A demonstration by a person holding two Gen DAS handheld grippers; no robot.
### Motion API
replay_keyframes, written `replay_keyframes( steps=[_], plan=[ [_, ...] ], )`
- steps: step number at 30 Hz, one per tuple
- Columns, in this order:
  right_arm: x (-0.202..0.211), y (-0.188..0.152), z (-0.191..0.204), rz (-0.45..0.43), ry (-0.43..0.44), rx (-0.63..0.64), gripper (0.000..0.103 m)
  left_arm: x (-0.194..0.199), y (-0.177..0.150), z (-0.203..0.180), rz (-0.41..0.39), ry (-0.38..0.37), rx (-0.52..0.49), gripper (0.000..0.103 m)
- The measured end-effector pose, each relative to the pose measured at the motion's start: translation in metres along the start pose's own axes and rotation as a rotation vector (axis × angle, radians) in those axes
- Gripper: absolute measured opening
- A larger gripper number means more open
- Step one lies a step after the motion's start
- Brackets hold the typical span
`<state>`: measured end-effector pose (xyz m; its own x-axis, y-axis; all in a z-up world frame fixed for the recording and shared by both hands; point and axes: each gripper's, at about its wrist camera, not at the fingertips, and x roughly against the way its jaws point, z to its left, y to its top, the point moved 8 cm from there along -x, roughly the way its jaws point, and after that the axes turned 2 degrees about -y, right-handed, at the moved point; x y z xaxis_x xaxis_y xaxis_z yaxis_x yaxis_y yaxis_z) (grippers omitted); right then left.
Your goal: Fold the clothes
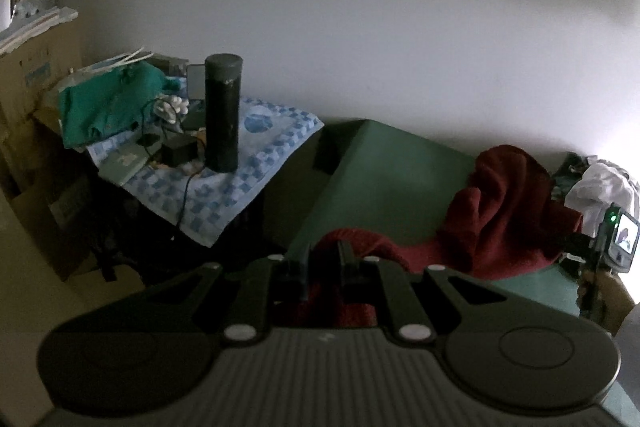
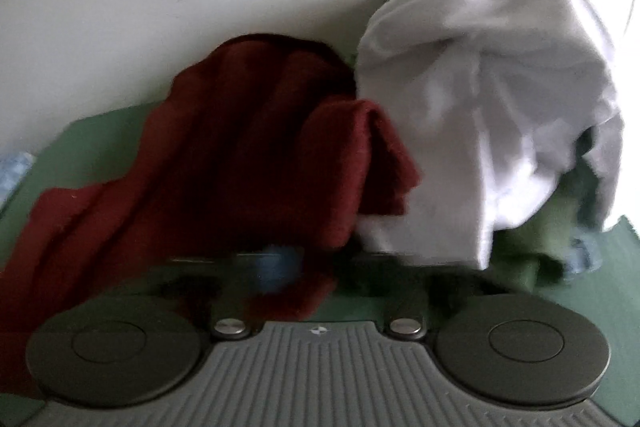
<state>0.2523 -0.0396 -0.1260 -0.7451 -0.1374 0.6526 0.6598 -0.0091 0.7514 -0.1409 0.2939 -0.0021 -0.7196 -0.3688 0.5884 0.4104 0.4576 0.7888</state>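
Both claws at the maroon garment's edges

Left gripper (image 1: 324, 259) pinched the maroon garment (image 1: 504, 203) between its tips; right gripper (image 2: 316, 263), blurred, seemingly clamped its near edge. Lifting both evenly would have spread it flat.

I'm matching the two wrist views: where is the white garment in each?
Left wrist: white garment at the far right edge, behind the red cloth.
Right wrist: white garment fills the upper right, beside the red cloth.
Shared landmark: the red cloth on the green mat.
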Motion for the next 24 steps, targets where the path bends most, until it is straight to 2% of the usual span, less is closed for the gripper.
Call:
replay_keyframes(
  steps=[2,4,7,11,13,16,20,24],
  plan=[
    [0.006,0.001,-0.006,0.004,0.054,-0.084,0.007,-0.003,-0.003,-0.003,0.004,0.014,-0.028,0.011],
    [0.032,0.002,-0.010,-0.059,0.098,-0.091,0.007,-0.009,-0.003,-0.004,0.011,0.019,-0.052,0.011],
    [0.087,0.006,-0.024,-0.131,0.164,-0.089,0.007,-0.020,0.002,-0.006,0.014,0.004,-0.051,0.011],
    [0.182,0.005,-0.048,-0.230,0.262,-0.097,0.007,-0.034,0.019,-0.014,-0.001,0.003,-0.075,0.011],
    [0.224,-0.003,-0.057,-0.261,0.283,-0.071,0.007,-0.043,0.026,-0.021,-0.002,0.003,-0.099,0.011],
    [0.271,-0.020,-0.062,-0.289,0.260,0.005,0.007,-0.062,0.029,-0.031,0.043,-0.009,-0.128,0.012],
    [0.321,-0.055,-0.072,-0.260,0.211,0.078,0.007,-0.086,0.022,-0.051,0.113,-0.032,-0.182,0.012],
    [0.358,-0.090,-0.074,-0.189,0.278,0.064,0.007,-0.095,0.014,-0.070,0.127,-0.061,-0.245,0.012]
  ],
)
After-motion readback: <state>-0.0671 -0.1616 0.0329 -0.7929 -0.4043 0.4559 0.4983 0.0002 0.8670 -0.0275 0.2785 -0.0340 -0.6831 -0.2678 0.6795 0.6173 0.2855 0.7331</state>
